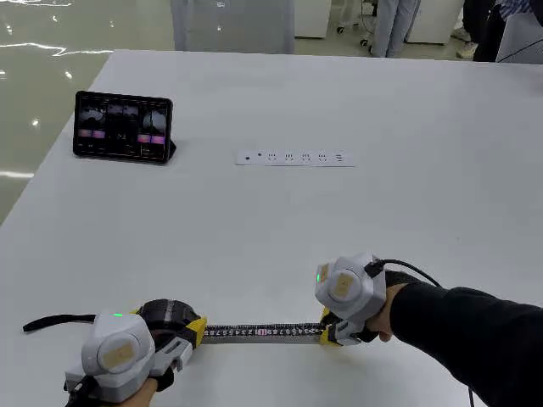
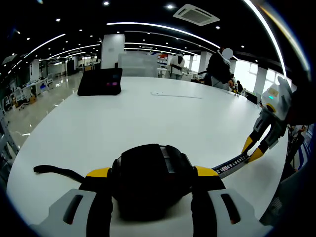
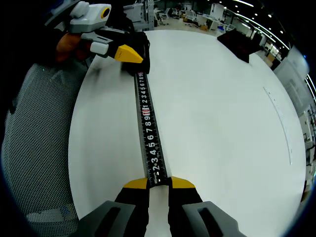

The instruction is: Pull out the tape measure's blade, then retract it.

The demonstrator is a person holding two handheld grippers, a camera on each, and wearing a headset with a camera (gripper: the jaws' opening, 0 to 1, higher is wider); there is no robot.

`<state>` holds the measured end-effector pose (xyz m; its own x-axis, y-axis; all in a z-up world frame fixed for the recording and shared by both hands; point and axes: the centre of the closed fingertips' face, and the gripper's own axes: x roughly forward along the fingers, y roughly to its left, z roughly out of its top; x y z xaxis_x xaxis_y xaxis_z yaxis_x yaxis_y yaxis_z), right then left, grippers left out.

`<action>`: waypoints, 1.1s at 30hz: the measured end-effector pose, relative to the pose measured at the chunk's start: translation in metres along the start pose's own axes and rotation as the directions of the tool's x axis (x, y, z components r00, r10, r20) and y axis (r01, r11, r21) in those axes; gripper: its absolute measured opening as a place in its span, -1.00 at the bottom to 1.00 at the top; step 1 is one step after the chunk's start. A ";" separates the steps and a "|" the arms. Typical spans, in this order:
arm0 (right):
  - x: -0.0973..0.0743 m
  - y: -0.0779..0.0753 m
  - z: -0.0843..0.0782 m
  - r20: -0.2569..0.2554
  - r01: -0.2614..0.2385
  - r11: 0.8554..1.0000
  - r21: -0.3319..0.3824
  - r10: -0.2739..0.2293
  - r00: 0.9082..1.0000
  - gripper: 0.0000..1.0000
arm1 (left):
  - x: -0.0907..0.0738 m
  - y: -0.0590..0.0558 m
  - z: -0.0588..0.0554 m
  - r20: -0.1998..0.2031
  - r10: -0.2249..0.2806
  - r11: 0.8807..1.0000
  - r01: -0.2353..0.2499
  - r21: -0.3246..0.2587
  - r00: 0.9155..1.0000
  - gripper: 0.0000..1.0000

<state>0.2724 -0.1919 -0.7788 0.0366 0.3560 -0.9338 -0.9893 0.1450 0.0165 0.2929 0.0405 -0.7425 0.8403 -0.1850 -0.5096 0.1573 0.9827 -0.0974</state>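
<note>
Left gripper grips the tape measure; right gripper pinches its blade; best pull level toward 3 o'clock.

Left gripper and right gripper — both clamped, held low.

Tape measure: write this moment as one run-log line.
left gripper: shut on tape measure | right gripper: shut on blade | blade: pulled out | retraction: not yet done

Smooth matt white table, glossy black plastic tape measure case, dark matt blade
</note>
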 end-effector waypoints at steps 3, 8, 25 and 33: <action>0.000 0.000 0.001 -0.003 -0.001 1.000 -0.003 0.001 1.000 -0.79 | 0.000 0.000 0.000 0.000 0.000 1.000 0.000 0.000 1.000 0.20; 0.001 0.000 0.002 -0.005 0.000 1.000 0.001 0.000 1.000 -0.79 | 0.000 0.000 0.000 0.001 0.000 1.000 0.000 0.000 1.000 0.20; 0.003 0.001 0.008 -0.005 0.004 1.000 0.005 -0.004 1.000 -0.79 | 0.000 0.000 0.000 -0.001 -0.001 1.000 0.001 -0.001 1.000 0.20; 0.004 0.001 0.011 -0.002 0.003 1.000 0.006 -0.003 1.000 -0.79 | 0.000 0.000 0.000 -0.001 -0.001 1.000 0.001 -0.001 1.000 0.20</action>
<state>0.2732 -0.1803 -0.7788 0.0393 0.3535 -0.9346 -0.9883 0.1515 0.0158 0.2933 0.0406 -0.7423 0.8399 -0.1857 -0.5100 0.1574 0.9826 -0.0985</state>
